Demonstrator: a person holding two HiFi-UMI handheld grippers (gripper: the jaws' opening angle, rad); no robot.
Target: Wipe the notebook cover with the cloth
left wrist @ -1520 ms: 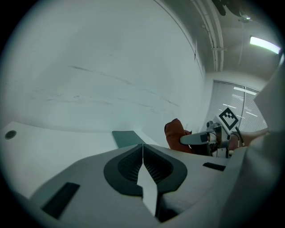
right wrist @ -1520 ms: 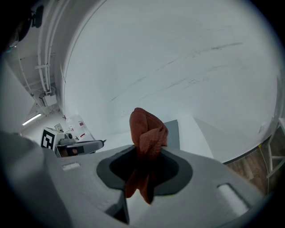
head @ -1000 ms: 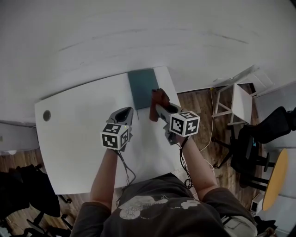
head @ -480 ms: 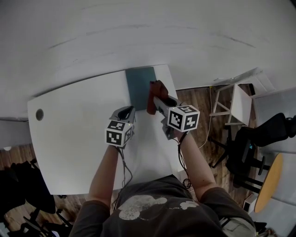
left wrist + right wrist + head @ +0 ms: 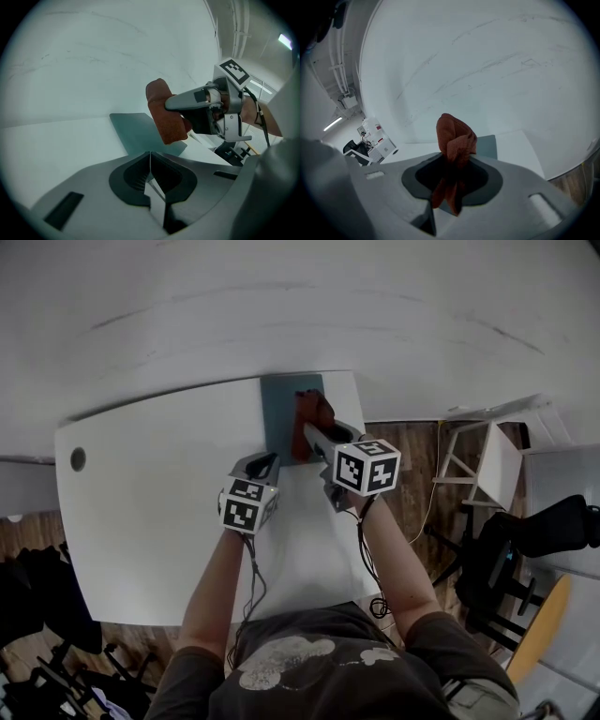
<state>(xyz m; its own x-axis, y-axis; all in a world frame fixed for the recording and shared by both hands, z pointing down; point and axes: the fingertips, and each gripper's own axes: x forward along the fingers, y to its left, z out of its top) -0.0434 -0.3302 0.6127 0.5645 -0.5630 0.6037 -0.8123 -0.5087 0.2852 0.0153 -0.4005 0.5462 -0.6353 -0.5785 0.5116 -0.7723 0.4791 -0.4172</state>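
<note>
In the head view, a white rectangular table (image 5: 159, 512) fills the middle of the frame. A flat dark teal notebook (image 5: 279, 413) is seen at the table's far edge, at upper centre. A crumpled rust-red cloth (image 5: 310, 416) is held over the notebook's right part by the right gripper (image 5: 307, 434). The left gripper (image 5: 262, 465) is held just below the notebook's lower left corner, over bare tabletop.

In the left gripper view, the left gripper (image 5: 150, 161) is shown at lower centre with its jaws pressed together and nothing between them. The notebook (image 5: 133, 133) lies just beyond them. At centre right, the cloth (image 5: 164, 117) hangs from the right gripper (image 5: 174, 102), with its lower end at the notebook's right edge; whether it touches cannot be told.

In the right gripper view, the jaws of the right gripper (image 5: 451, 176) are pinched on the cloth (image 5: 454, 138), which stands bunched above them at centre. A strip of the notebook (image 5: 486, 146) is seen just behind it.
</note>
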